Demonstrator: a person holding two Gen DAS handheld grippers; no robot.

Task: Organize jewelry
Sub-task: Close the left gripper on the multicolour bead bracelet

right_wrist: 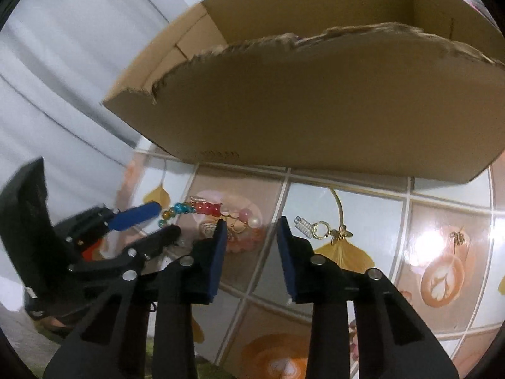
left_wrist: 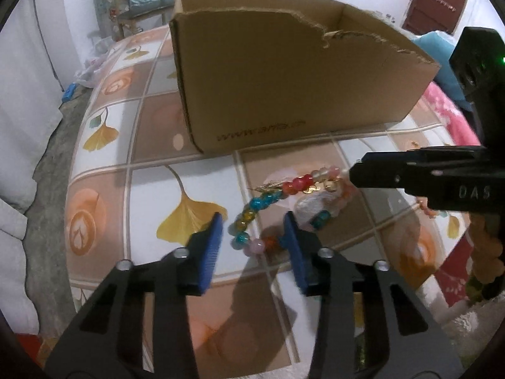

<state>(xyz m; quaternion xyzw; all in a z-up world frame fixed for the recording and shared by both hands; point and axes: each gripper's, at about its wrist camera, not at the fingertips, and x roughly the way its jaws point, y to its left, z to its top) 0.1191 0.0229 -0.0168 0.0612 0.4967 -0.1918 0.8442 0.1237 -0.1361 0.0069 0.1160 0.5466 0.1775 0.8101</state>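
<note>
- Left wrist view: the left gripper (left_wrist: 254,225) points down at the tablecloth (left_wrist: 104,170), its blue pads parted; the near loop of the bead bracelet (left_wrist: 268,199) lies in the gap, and whether a pad touches it I cannot tell.
- The bracelet runs from the centre toward 2 o'clock, over a small jewelry heap (left_wrist: 322,205).
- The right gripper (left_wrist: 356,173) comes in from 3 o'clock, tip at the bracelet's far end; its grip is unreadable here.
- The cardboard box (left_wrist: 284,79), top edge torn, stands at 12 o'clock.
- Right wrist view: the right gripper (right_wrist: 252,237) stands released, pads apart with only cloth between them.
- The bracelet (right_wrist: 208,210) lies at 10 o'clock, just beyond the left pad.
- A gold earring (right_wrist: 328,230) lies at 2 o'clock.
- The left gripper (right_wrist: 157,218) sits at 9 o'clock, at the bracelet's blue beads.
</note>
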